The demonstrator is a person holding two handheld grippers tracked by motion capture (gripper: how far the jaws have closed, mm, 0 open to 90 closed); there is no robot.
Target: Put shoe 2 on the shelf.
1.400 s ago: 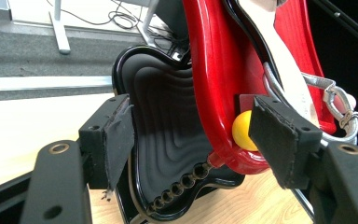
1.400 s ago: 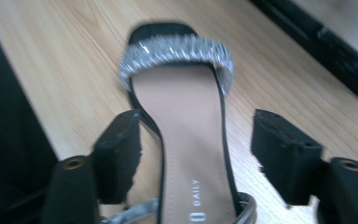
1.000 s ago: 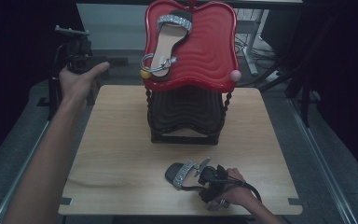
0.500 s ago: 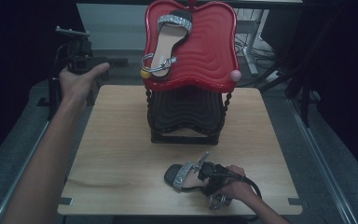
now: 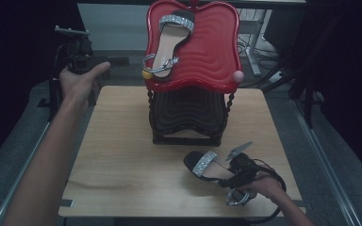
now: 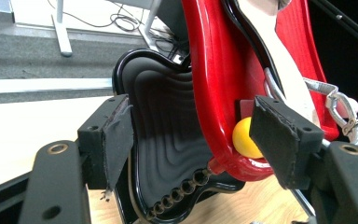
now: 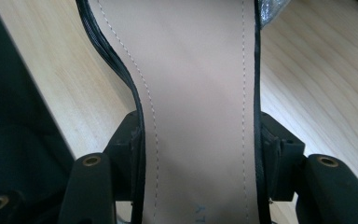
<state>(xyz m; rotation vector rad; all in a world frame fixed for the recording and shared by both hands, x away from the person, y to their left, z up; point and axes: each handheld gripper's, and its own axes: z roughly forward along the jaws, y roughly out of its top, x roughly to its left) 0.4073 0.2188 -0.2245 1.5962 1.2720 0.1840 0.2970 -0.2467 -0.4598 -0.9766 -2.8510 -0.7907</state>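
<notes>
Sandal (image 5: 206,165) lies flat near the table's (image 5: 122,160) front right edge, in front of the stand (image 5: 188,117). Right gripper (image 7: 196,158) is clamped across its insole, jaws pressing both side edges. Its mate (image 5: 168,42) already rests on the red tray (image 5: 217,52) atop the stand, so the step in hand appears to be pickup of the second sandal. Next move likely calls for a lift clear of the table and placement on the tray's bare right half. Left gripper (image 6: 191,140) hangs off the table's far left corner, jaws apart, empty, aimed at the stand. Heel end and ankle strap are hidden under the right hand (image 5: 259,186); low light blurs detail.
</notes>
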